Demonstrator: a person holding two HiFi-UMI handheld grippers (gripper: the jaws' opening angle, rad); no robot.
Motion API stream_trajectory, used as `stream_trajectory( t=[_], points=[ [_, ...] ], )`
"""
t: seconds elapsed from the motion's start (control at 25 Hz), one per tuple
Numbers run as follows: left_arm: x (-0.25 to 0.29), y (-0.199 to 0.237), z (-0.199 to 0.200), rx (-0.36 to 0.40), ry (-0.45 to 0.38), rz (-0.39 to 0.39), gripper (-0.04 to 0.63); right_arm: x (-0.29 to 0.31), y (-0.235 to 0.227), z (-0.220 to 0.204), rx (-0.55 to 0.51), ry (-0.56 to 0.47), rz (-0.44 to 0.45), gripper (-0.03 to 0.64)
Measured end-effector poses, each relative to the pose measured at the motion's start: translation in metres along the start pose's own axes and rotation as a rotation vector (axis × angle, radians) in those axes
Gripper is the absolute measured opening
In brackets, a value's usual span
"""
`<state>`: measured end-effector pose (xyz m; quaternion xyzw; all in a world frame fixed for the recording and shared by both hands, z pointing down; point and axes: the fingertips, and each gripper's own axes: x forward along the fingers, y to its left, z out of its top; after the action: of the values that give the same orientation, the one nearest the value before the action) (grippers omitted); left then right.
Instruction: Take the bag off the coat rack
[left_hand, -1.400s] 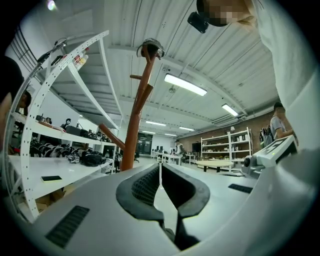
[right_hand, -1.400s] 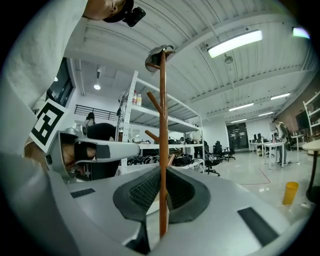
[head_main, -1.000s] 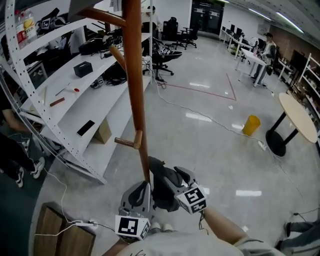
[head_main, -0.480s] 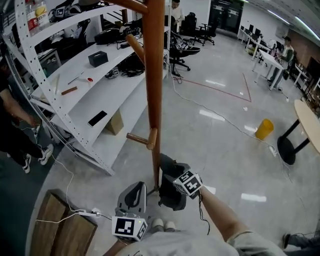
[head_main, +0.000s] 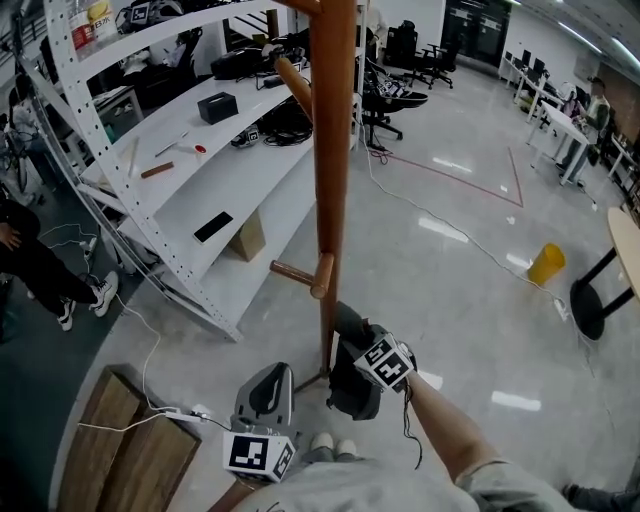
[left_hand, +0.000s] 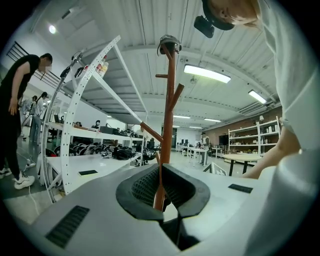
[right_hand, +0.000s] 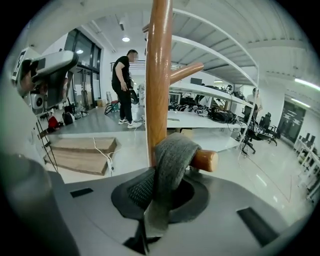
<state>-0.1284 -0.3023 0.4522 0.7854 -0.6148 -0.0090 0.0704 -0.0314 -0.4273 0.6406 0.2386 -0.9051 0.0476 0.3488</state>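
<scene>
The wooden coat rack pole rises in front of me, also showing as the pole in the right gripper view. A grey woven bag strap hangs over a short peg. My right gripper is closing, with the strap running down between its jaws and pinched at their near end. In the head view the right gripper sits against the pole's lower part; the bag's body is hidden. My left gripper hangs low to the left, jaws together and empty, pointing up at the pole.
White metal shelving with tools and boxes stands left of the rack. A wooden pallet and a white cable lie on the floor near my feet. A person stands further off. A yellow bin and a round table stand to the right.
The right gripper's wide jaws have drawn in around the strap close to the pole. The head view has shifted, so the pole now sits further right. The left gripper has barely moved.
</scene>
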Motion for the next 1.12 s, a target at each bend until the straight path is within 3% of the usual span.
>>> stream_trajectory(
  t=[0.48,0.68,0.92,1.12],
  points=[
    [-0.008,0.003,0.003,0.011,-0.014,0.031,0.028,-0.013,0.013,0.012,0.179,-0.105,0.023,0.04],
    [-0.012,-0.003,0.008,0.017,-0.032,0.032,0.028,-0.024,0.016,0.012,0.306,-0.122,0.021,0.04],
    [-0.015,-0.003,0.013,0.021,-0.044,0.031,0.028,-0.054,0.003,0.05,0.47,-0.229,0.04,0.04],
    [-0.014,-0.009,0.013,0.016,-0.047,0.012,0.028,-0.073,0.005,0.057,0.502,-0.303,0.045,0.038]
  ],
)
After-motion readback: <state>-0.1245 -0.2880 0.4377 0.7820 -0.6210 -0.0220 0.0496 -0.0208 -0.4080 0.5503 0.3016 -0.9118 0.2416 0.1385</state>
